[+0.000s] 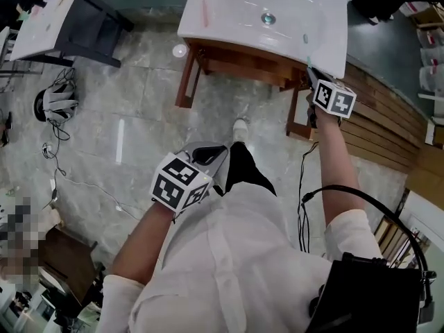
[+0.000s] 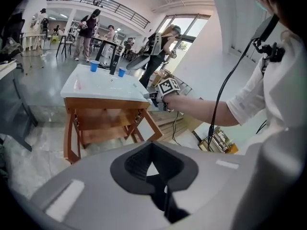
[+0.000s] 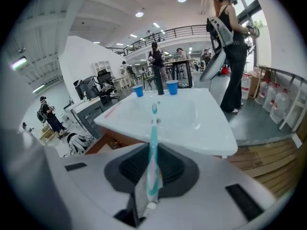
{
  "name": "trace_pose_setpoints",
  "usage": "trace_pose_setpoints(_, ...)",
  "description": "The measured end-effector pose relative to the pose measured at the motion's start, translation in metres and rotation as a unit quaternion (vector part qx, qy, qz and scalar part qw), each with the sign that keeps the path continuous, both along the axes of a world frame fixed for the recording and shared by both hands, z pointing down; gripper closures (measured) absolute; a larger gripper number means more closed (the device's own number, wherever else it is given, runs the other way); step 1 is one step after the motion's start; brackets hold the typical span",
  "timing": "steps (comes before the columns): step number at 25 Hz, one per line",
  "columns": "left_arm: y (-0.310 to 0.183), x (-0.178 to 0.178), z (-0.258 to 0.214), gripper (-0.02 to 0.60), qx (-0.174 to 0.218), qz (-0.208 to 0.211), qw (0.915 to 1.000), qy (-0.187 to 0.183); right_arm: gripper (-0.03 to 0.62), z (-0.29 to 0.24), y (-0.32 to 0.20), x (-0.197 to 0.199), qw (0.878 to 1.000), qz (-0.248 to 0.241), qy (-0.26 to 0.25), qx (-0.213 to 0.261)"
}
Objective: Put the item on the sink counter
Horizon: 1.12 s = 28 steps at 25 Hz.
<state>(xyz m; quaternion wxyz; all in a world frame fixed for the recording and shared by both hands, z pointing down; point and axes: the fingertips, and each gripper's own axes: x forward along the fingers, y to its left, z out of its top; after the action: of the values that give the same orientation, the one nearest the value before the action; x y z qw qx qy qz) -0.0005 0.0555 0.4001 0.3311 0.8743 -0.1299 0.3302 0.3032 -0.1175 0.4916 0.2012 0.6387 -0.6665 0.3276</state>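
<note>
Teal toothbrush (image 3: 153, 172) lengthwise between jaws of right gripper (image 3: 151, 150), seemingly clamped

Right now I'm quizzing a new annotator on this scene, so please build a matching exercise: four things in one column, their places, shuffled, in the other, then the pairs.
Things:
1. teal toothbrush
2. blue cups
3. pink stick
4. drain

Places:
A. lying on the sink counter's left side, seen from the head view
B. clamped in the right claw
C. middle of the counter's basin
D. counter's far edge

Pairs: 1-B, 2-D, 3-A, 4-C.
</note>
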Motion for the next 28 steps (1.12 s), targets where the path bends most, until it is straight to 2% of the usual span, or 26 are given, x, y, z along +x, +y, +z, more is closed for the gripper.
trace_pose_setpoints(9, 0.074, -0.052, 0.019, 0.577, -0.006, 0.001, 0.9999, -0.013, 0.542, 0.034, 0.074, -0.125, 0.998, -0.058, -0.025, -0.015)
trace_pose_setpoints(14, 0.086, -0.064, 0.035, 0.575, -0.025, -0.003, 0.9996, -0.011, 0.542, 0.078, 0.081, -0.171, 0.995, -0.084, -0.031, -0.042)
trace_pose_setpoints(20, 0.076, -0.061, 0.078, 0.577, -0.057, -0.018, 0.9978, -0.027, 0.54, 0.146, 0.055, -0.192, 0.993, -0.094, -0.037, -0.064)
trace_pose_setpoints(28, 0.026, -0.03, 0.13, 0.577, -0.09, -0.025, 0.9947, -0.042, 0.54, 0.233, -0.023, -0.193, 0.992, -0.083, -0.054, -0.077)
